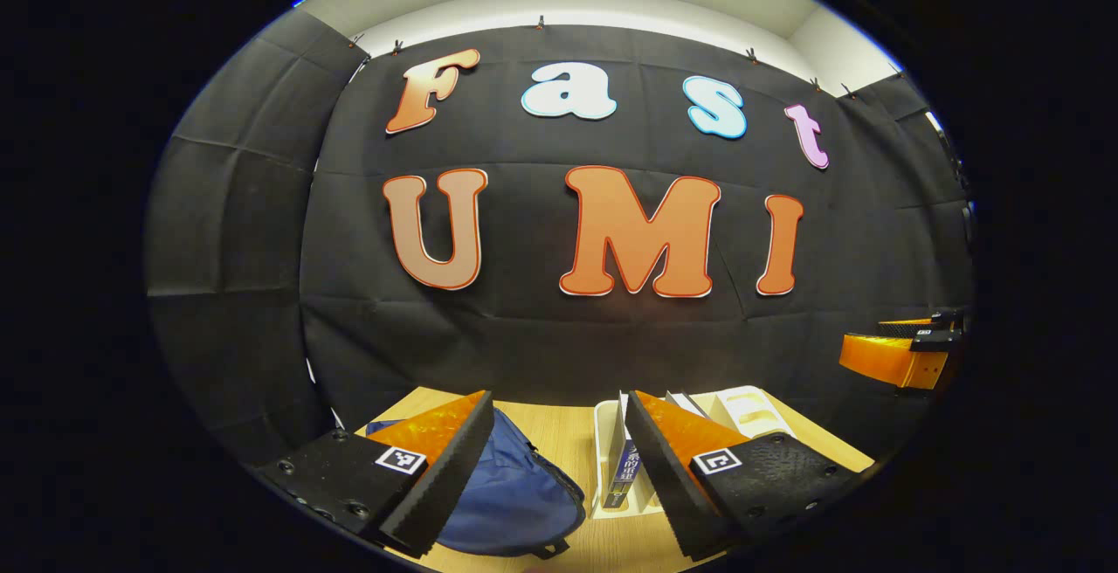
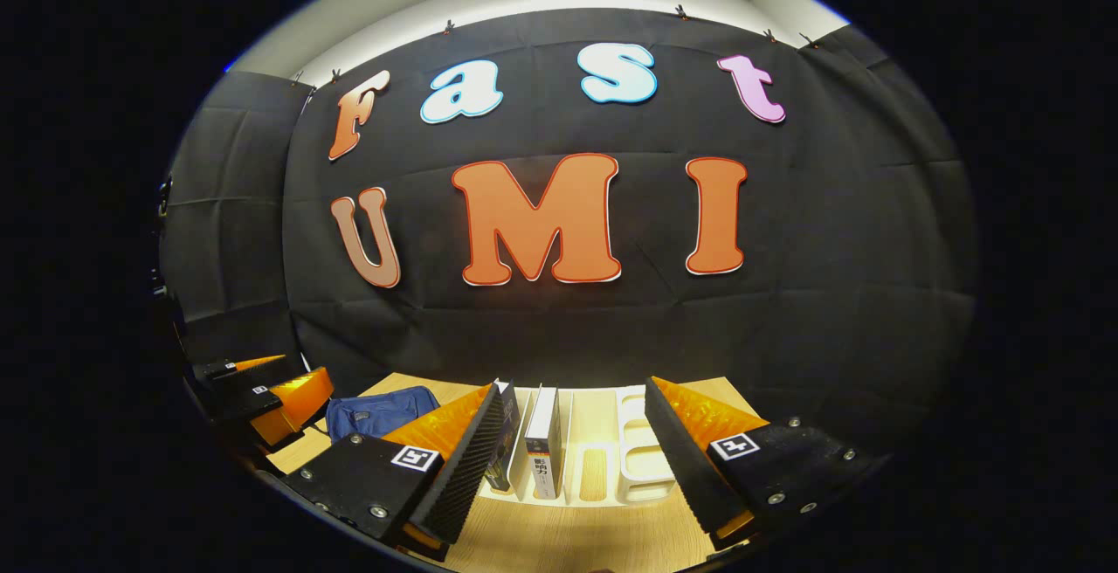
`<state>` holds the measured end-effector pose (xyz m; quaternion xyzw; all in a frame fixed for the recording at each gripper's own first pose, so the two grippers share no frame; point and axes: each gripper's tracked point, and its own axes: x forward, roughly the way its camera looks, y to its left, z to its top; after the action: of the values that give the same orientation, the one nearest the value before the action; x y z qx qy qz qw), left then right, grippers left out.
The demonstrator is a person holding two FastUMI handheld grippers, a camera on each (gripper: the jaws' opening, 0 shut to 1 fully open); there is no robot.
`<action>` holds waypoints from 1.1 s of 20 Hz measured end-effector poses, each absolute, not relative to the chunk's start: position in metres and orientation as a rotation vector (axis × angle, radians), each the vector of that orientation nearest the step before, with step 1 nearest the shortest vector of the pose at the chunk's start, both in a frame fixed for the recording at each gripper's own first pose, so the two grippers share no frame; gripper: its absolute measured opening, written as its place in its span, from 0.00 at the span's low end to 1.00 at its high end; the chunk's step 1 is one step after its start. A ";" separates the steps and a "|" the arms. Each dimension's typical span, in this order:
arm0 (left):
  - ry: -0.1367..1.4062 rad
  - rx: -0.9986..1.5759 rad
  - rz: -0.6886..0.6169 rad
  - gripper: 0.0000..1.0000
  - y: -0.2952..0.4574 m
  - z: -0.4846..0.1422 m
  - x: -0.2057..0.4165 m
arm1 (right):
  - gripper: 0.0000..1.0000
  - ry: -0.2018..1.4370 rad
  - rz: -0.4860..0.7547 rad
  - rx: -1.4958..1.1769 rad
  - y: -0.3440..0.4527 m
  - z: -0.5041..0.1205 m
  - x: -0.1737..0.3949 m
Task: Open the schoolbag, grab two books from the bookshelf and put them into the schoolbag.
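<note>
The counter point(image 1: 559, 420) is pale wood, running back to the booth's black wall. On it the blue schoolbag point(image 1: 515, 490) lies flat and looks closed, straight ahead of the left tool point(image 1: 550, 490), which hangs above it with its jaws wide apart and empty. Just beside the bag stands the white bookshelf point(image 2: 642, 455), a slotted rack with two books point(image 2: 543, 442) upright in its left slots; the other slots are bare. The right tool point(image 2: 572, 481) faces the rack, also spread wide and holding nothing. The bag comes first, I judge: bring the left tool down to the zipper, which I cannot pick out, pinch the pull squarely and draw along the seam while the right tool steadies the fabric.
</note>
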<state>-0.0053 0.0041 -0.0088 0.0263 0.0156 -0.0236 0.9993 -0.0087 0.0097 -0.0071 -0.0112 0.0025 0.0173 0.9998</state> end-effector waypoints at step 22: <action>0.517 0.710 -0.242 0.96 -0.004 -0.297 0.003 | 0.97 0.168 -0.174 0.009 -0.082 -0.075 -0.025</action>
<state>0.0034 -0.0042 -0.2966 0.3426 0.2495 -0.1166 0.8982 -0.0246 -0.0818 -0.0753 0.0045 0.0836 -0.0868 0.9927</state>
